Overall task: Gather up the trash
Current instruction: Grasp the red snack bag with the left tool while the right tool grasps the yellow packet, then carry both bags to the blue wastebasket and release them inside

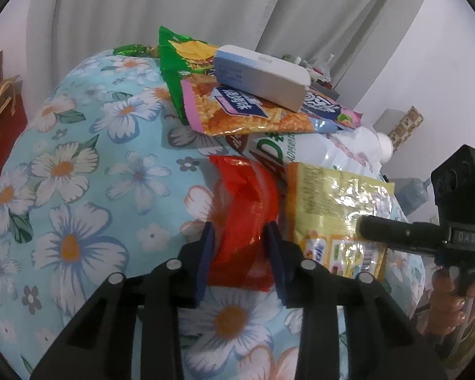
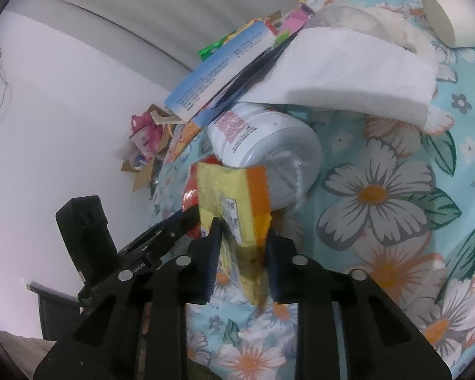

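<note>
Now pinching with both tools: left tool (image 1: 239, 253) closed on the red wrapper (image 1: 243, 218), right tool (image 2: 242, 253) closed on the yellow packet (image 2: 234, 209), blue pads pressing each from both sides. Both pieces lying on the floral cloth (image 1: 79, 164), just in front of the bottle (image 2: 262, 145); red wrapper left of the yellow packet, edges nearly touching. Behind the bottle, more trash waiting: orange snack bag (image 1: 237, 110), green bag (image 1: 180, 60), white box (image 1: 262, 76) stacked on top, tissue (image 2: 357, 72) draped to one side.

Judging the grab as made, lifting as the step in hand. Worth keeping the pinch firm, since thin foil slips easily. Rising straight up, not dragging, so as not to nudge the bottle or tug the cloth. Keeping the two tools apart while lifting, given how near they are standing. Checking that no fold of cloth is caught between the pads, though none is showing.
</note>
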{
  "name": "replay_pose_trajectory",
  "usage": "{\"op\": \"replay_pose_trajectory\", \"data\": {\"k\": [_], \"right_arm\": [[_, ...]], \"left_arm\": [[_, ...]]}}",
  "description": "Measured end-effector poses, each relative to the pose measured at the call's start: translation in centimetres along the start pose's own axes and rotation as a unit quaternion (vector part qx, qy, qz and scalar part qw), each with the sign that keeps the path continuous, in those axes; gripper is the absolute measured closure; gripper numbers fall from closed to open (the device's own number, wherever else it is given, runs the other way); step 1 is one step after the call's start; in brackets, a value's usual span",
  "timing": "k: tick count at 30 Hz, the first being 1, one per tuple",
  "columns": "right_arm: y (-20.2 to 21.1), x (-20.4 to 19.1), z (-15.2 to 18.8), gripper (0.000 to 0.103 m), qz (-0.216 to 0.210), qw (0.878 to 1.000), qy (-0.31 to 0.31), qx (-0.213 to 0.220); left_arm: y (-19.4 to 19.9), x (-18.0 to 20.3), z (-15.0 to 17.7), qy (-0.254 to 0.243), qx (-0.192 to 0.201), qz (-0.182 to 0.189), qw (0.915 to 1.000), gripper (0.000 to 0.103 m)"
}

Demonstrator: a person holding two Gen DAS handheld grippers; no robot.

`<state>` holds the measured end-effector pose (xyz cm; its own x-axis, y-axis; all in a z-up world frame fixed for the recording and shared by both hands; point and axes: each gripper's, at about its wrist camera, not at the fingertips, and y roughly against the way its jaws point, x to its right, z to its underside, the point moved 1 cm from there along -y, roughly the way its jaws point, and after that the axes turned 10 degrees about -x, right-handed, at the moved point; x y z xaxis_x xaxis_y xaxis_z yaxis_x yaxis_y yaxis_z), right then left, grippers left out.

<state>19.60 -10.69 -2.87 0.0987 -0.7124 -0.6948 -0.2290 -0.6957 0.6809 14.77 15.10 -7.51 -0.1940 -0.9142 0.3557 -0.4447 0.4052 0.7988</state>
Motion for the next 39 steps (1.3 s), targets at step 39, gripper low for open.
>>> {"op": "replay_pose_trajectory", "data": {"k": [39], "right_arm": [[22.6,11.4,13.2,0.094,0.019,0.951,-0.135,0.277]], "left_arm": [[0.3,27.8,-2.0,-0.258,-0.063,0.133,0.9549,0.082]]}}
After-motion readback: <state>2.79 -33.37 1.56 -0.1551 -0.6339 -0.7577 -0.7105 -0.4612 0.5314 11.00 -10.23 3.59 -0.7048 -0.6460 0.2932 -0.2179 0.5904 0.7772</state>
